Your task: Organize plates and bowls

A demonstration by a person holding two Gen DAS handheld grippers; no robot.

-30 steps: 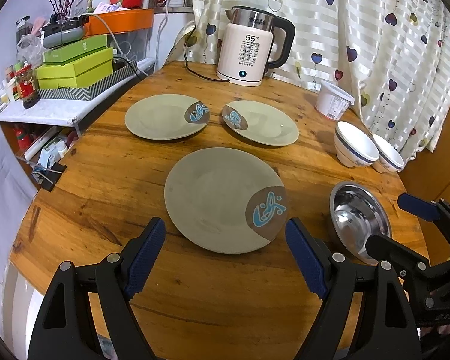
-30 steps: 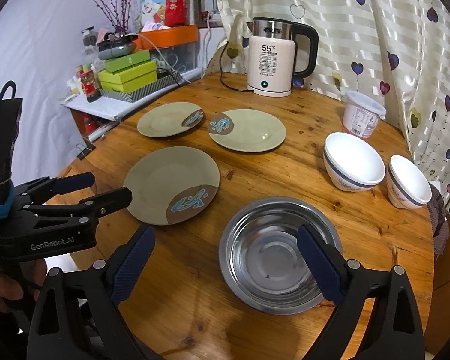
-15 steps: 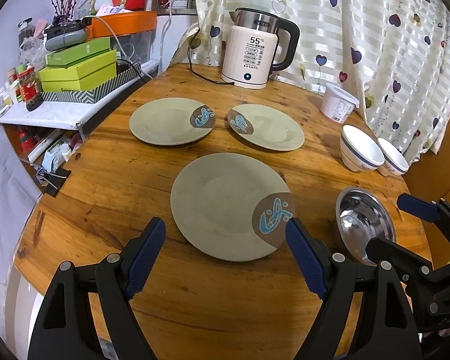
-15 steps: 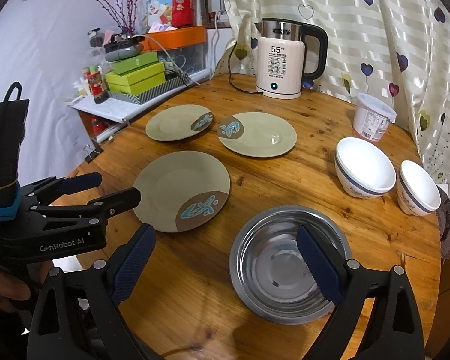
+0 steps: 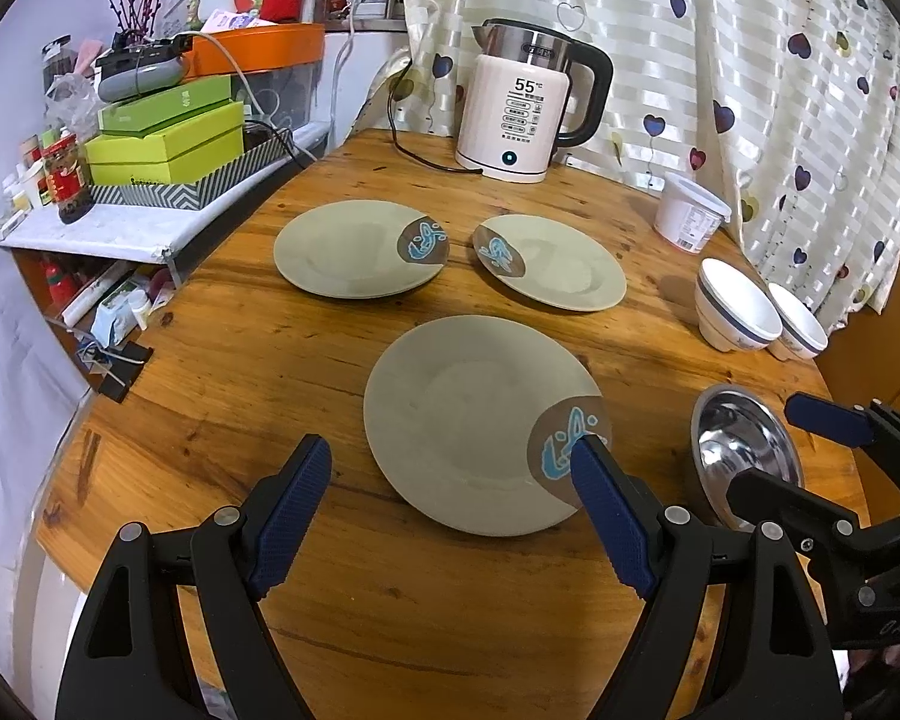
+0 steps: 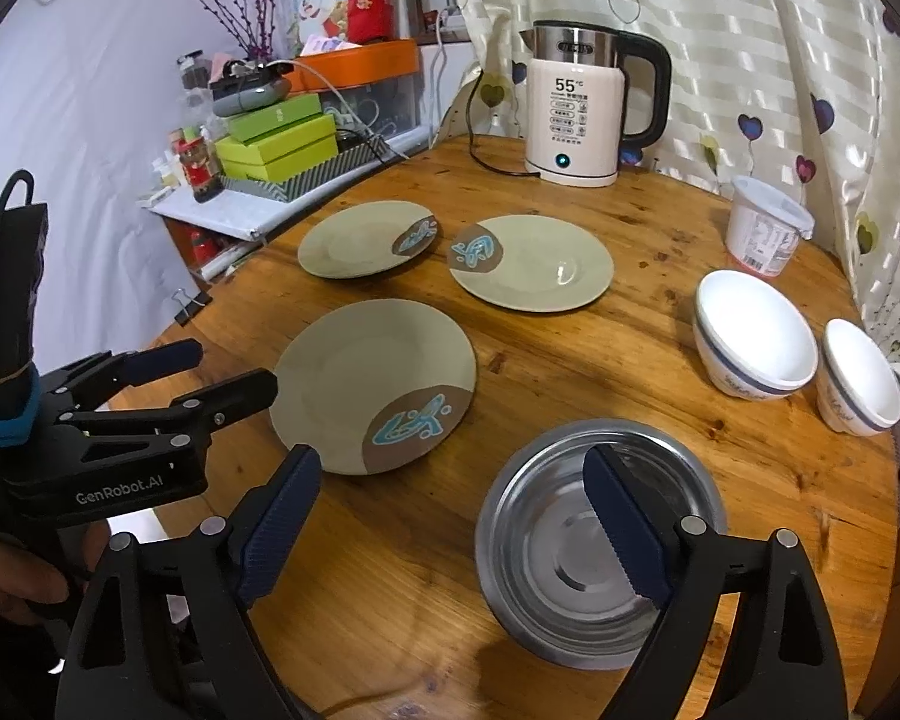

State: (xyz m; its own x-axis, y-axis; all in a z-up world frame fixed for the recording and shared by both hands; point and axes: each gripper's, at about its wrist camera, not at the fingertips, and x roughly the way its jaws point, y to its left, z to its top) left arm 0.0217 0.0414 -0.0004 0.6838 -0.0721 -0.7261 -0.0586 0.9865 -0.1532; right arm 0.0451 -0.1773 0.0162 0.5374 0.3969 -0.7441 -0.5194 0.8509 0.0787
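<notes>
Now 3 green plates lie on the round wooden table (image 5: pixel 240 360). The near plate (image 5: pixel 468 420) sits in the middle, and the left gripper (image 5: pixel 450 480) hangs over its near edge with both blue fingers spread wide, holding nothing. At about 11 o'clock from the near plate is the far left plate (image 5: pixel 348 249), and at about 1 o'clock is the far right plate (image 5: pixel 561 267); these 2 lie just beside each other but do not touch.

At 3 o'clock from the near plate is the steel bowl (image 6: pixel 594 534). The right gripper (image 6: pixel 450 504) hangs over its left rim, fingers wide apart and empty. Whether a finger touches the bowl is hard to tell.

Next, 2 white bowls, a big white bowl (image 6: pixel 753 342) and a small white bowl (image 6: pixel 858 375), stand close together at 1 o'clock from the steel bowl. A white kettle (image 5: pixel 519 114) stands at the far edge.
</notes>
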